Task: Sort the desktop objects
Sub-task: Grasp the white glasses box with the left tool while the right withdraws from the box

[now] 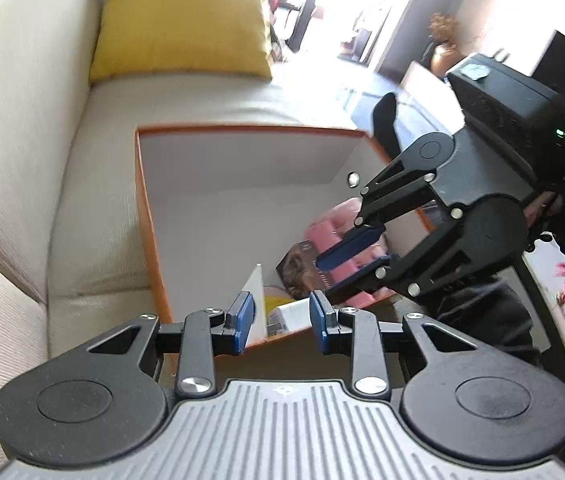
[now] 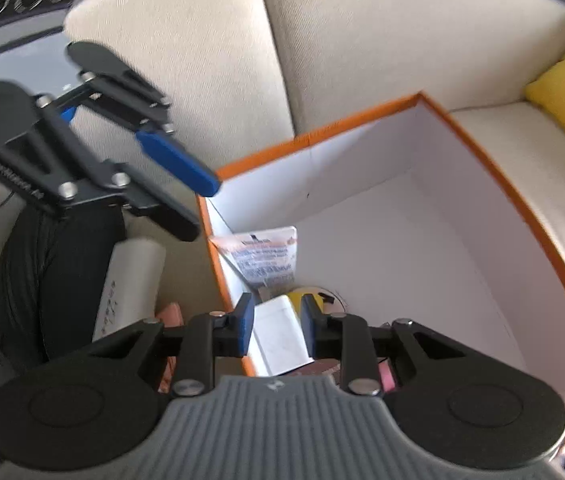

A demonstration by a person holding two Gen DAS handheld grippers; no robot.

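My left gripper (image 1: pixel 282 322) and right gripper (image 2: pixel 275 328) both have their blue pads parted, holding nothing. Below the fingertips sits one orange-rimmed cardboard box (image 2: pixel 494 168), white and smooth inside. It holds one pink padded item (image 1: pixel 324 232), one white carton (image 2: pixel 278 334) and what looks like a printed packet (image 2: pixel 266 256).

An orange-rimmed, white-walled cardboard box (image 2: pixel 494 168) sits on the cream fabric sofa (image 1: pixel 26 128), below both tongs; inside it, a white card (image 2: pixel 278 332) lies beneath the right gripper (image 2: pixel 276 326); a yellow cushion (image 1: pixel 182 20) rests behind the box.

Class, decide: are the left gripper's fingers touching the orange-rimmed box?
Apart. In the right wrist view the left gripper hangs above the orange-rimmed box, its blue fingers clear of the near corner, with sofa fabric visible between them.
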